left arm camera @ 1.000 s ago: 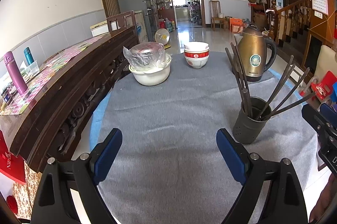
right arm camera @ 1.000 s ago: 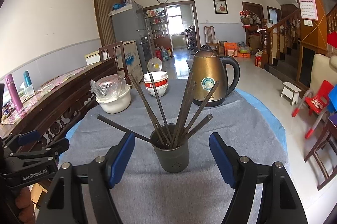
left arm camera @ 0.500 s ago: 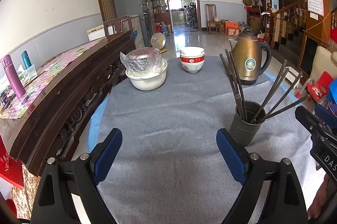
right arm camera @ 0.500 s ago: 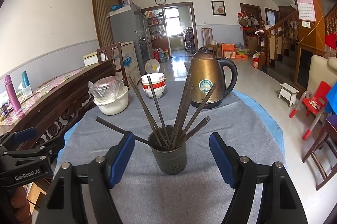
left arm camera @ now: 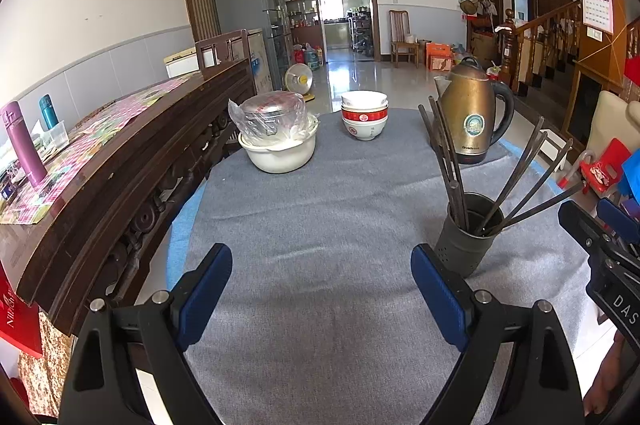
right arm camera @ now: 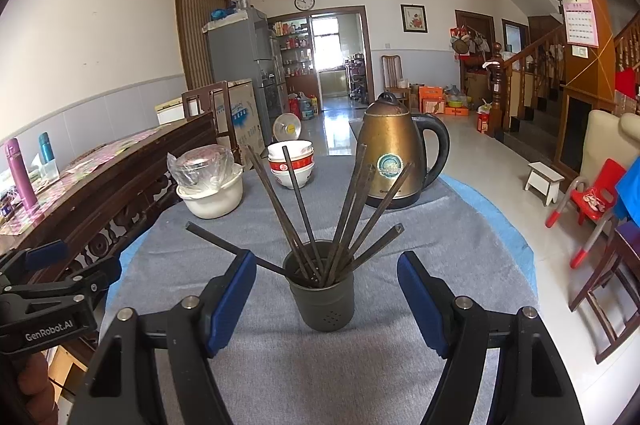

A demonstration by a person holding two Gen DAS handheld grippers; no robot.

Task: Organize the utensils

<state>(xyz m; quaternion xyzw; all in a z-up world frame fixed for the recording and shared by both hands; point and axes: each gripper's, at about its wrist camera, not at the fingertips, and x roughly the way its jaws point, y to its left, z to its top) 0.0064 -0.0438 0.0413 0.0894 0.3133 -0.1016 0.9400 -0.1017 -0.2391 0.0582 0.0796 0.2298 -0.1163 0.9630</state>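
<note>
- Both tongs have drawn back a little from the desk over the last second, so the room reads slightly wider in each view; nothing on the cloth has shifted.
- The right tongs hang wide open and empty, their blue pads flanking the holder without touching it.
- The left tongs are likewise spread and empty, over bare grey cloth to the left of the holder.
- The chopsticks, dark, slim and square-ended, all stand in the holder, fanned out at loose angles; one leans far to the left.
- With every stick already in the cup and both tools backing away, the tidying looks finished or close to it.
- The holder is a matte dark cylinder with small drain holes near its base.
- The desk is round, covered in soft grey felt-like fabric over a blue underlay.
- Behind stand a brassy metal kettle with a black handle, stacked red-banded ceramic bowls, and a cream basin holding a plastic-wrapped steel pot.
</note>
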